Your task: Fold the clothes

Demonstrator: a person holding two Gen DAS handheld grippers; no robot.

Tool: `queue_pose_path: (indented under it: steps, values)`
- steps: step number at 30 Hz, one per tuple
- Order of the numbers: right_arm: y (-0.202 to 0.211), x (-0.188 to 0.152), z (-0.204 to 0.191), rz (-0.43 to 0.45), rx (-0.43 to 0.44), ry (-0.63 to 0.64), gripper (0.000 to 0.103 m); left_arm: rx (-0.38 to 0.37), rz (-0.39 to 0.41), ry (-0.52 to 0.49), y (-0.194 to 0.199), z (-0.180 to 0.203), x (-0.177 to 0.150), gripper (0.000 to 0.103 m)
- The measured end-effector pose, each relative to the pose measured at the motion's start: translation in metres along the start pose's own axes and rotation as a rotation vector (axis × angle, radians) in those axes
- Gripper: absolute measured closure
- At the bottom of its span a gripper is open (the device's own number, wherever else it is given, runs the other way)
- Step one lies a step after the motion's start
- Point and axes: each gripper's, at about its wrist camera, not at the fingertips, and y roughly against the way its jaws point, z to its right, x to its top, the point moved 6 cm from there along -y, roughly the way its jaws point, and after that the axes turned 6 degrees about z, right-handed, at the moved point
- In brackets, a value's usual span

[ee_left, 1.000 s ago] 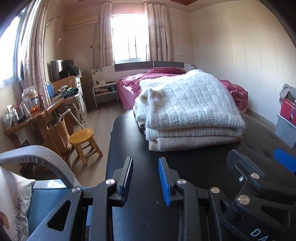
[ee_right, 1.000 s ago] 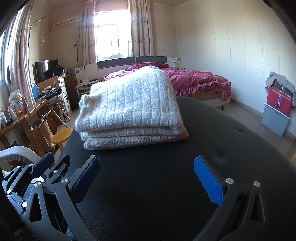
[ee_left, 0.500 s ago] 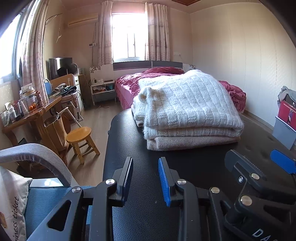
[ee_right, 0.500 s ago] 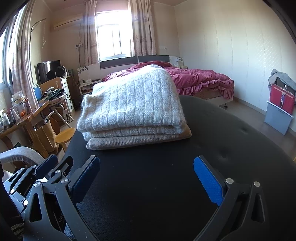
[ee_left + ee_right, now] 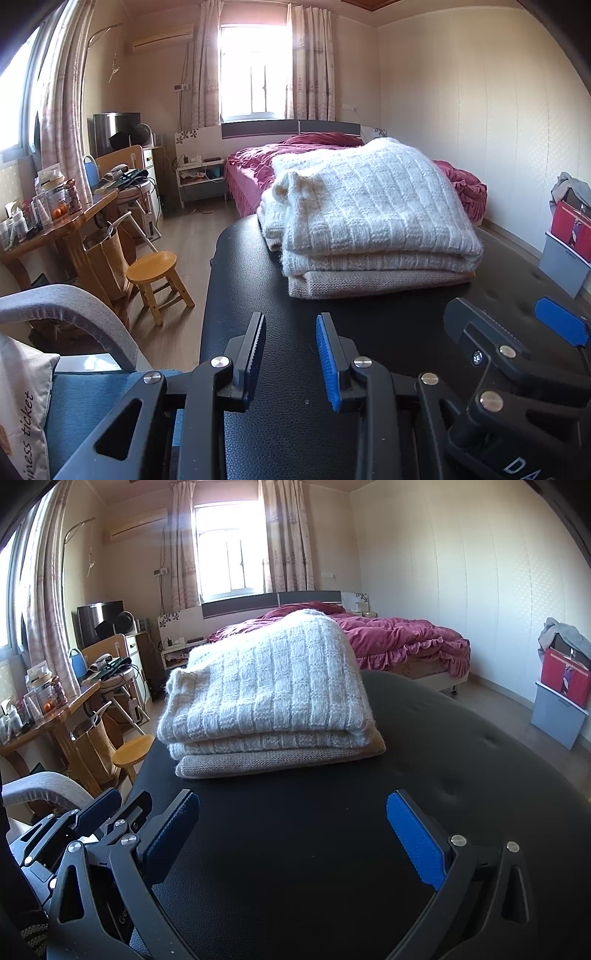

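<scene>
Nothing moved — folded knitwear [image 5: 369, 221] beyond hand-held gripper [image 5: 291, 354]

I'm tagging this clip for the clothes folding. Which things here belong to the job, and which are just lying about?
Job:
- white knit sweater, folded, on top
- beige knit beneath it
- black padded table under the pile
- left claw, empty
- right claw, wide open, empty

Lying about:
- wooden stool
- bed
- cluttered desk
- red bag

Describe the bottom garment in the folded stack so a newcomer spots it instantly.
Start at the black padded table; a folded stack sits at its far end. The beige sweater lies flat under the white chunky-knit sweater: darker, finer-knit, thinner.
</scene>
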Motion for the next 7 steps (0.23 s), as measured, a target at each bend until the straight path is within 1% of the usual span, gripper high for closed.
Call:
queue_pose_path:
  steps: [7]
  values:
    - [-0.0002, -0.0003, 0.0004, -0.001, 0.003, -0.002, 0.000, 0.003, 0.004, 0.000, 0.0004, 0.0000, 0.0001, 0.075]
